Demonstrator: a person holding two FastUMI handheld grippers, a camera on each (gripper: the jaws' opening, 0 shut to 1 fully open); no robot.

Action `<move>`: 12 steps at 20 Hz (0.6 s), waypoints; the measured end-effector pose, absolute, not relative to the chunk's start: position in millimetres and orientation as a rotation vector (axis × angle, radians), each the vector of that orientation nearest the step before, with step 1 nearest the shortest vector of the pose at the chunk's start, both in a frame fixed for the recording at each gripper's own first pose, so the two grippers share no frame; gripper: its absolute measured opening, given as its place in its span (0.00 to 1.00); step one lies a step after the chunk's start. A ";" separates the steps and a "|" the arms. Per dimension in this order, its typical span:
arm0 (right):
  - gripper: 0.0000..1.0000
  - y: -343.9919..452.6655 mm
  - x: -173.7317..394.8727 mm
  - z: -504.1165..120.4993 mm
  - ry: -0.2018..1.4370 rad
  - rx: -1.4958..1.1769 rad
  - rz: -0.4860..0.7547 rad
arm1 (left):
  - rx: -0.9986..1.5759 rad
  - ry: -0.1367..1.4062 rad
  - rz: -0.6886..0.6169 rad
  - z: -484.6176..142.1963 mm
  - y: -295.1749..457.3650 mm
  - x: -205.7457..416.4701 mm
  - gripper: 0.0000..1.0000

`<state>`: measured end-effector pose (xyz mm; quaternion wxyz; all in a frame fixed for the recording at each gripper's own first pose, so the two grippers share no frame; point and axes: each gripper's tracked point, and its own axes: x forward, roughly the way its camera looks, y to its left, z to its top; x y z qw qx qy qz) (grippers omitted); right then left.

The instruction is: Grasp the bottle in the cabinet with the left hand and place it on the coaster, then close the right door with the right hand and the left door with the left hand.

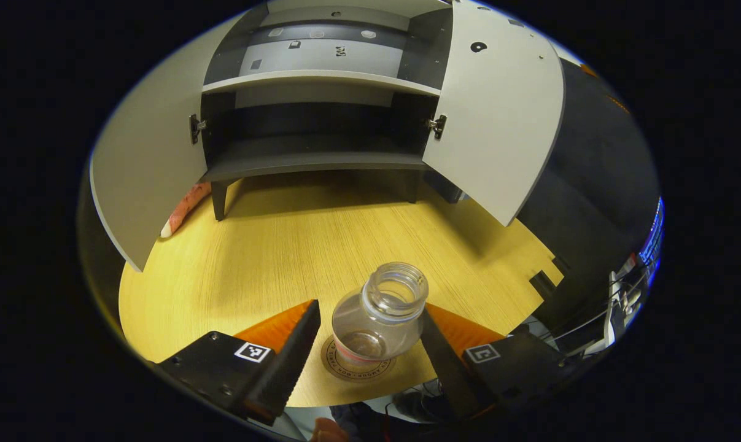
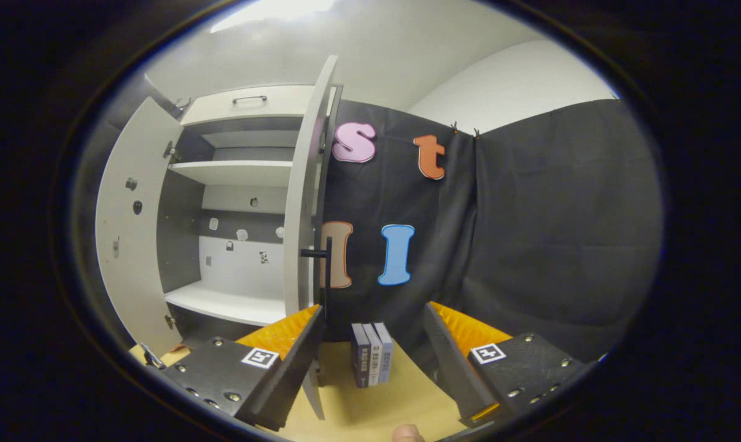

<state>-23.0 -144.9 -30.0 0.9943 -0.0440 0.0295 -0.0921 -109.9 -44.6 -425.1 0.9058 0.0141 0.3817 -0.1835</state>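
We've got the bottle (image 1: pixel 379 316) low in the centre of the left gripper view, standing on the coaster (image 1: pixel 356 367), whose edge peeks out under it. The left gripper (image 1: pixel 370 344) is spread around it: there's a clear gap on the left finger's side, while the right finger sits so close to the glass we can't tell if it touches. That's our risk. Pull back crooked and that finger could nudge the open-necked bottle off the coaster or tip it.

In the right gripper view, the right gripper (image 2: pixel 370 344) is spread with nothing between its fingers, and the right door (image 2: pixel 306 202) sits edge-on at centre-left. Its handle (image 2: pixel 316 253) juts out; a push that glances off it would leave the door ajar.

Counting up: one bottle, one coaster, one cabinet (image 1: pixel 321 116), two doors including the left door (image 1: pixel 149 166), both open, and three books (image 2: pixel 371 361) at lower centre.
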 end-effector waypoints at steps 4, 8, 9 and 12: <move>0.94 -146.3 -22.1 -32.4 0.066 -0.089 -0.186 | 0.036 0.796 -0.378 -425.0 -45.2 -109.6 0.98; 0.98 -146.6 -19.8 -33.3 0.066 -0.089 -0.187 | 0.043 0.793 -0.390 -422.2 -48.4 -109.5 0.99; 0.98 -146.5 -19.9 -34.1 0.067 -0.089 -0.186 | 0.049 0.792 -0.392 -421.6 -48.1 -109.5 0.98; 0.94 -144.9 -18.1 -34.4 0.069 -0.090 -0.184 | 0.055 0.782 -0.410 -416.6 -52.1 -109.2 0.99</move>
